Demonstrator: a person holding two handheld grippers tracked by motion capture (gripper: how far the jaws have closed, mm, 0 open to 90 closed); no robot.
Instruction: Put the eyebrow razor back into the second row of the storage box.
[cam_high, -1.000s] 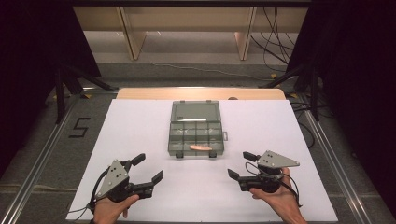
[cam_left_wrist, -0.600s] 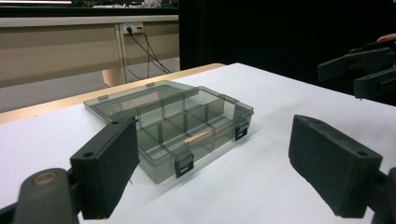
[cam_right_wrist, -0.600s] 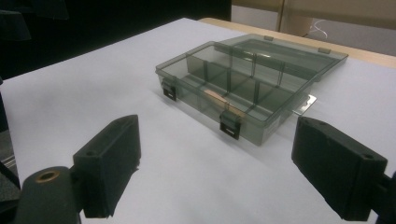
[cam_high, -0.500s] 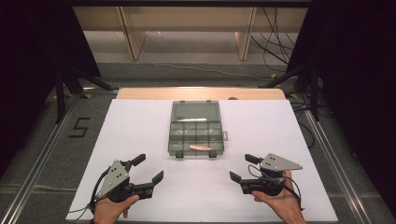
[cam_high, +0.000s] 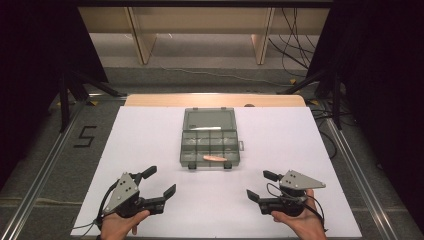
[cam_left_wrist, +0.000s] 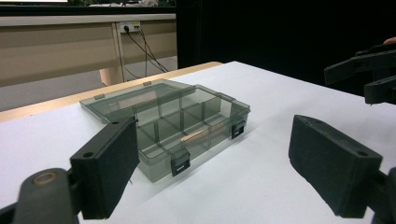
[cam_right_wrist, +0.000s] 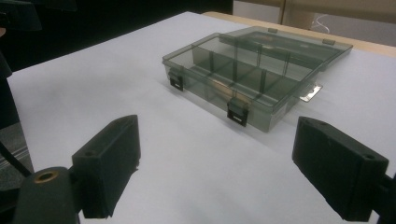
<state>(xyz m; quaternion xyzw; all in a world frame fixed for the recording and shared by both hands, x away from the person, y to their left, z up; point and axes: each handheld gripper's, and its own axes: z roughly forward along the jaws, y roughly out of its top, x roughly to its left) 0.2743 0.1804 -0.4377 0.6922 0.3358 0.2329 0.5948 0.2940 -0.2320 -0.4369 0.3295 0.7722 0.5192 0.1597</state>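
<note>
Both claws, left (cam_high: 159, 181) and right (cam_high: 259, 186), gape empty; box (cam_high: 210, 137) lies ahead between them, about equally near

A lab recording bay: white-covered worktop (cam_high: 150, 150), black curtains (cam_high: 380, 75), loose cables (cam_high: 295, 45), floor marker "5" (cam_high: 86, 136).

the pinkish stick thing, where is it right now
In the high view the pinkish stick lies in the front row of the open grey plastic box at the middle of the white table, ahead of both grippers.
</note>
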